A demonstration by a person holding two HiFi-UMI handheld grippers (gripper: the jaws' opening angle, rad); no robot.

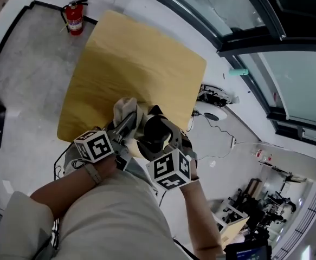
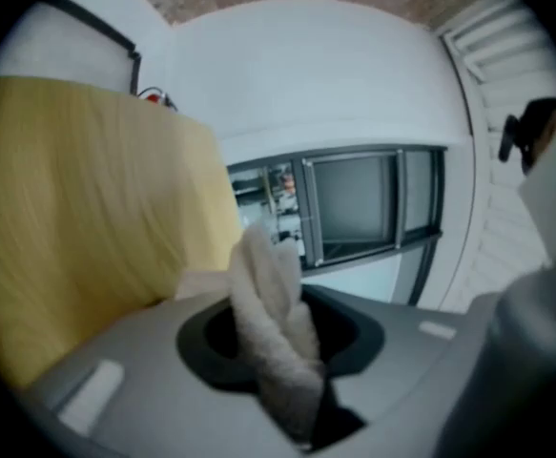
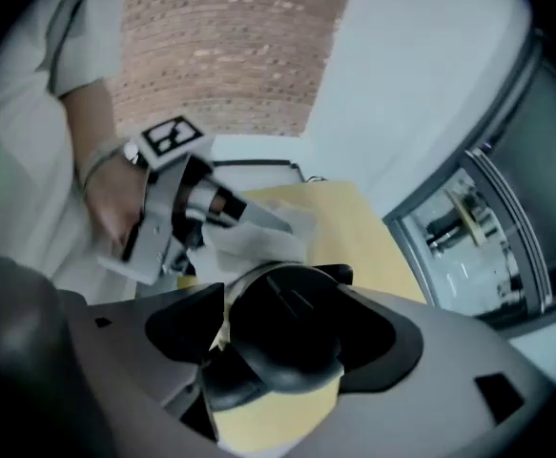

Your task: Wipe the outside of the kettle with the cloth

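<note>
Right gripper (image 3: 279, 351) clamps the kettle (image 3: 287, 318) roughly upright, black lid up; left gripper (image 2: 292, 356) pinches the cloth (image 2: 266, 289) lengthwise along its jaws.

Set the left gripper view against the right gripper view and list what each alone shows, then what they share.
Only the left gripper view: the left gripper looking along its own jaws, which are shut on the cloth. Only the right gripper view: the kettle, black lid towards the camera, clamped in the right gripper jaws, plus the person's hand and a marker cube. Both: the cloth, the wooden table and a dark-framed window.
</note>
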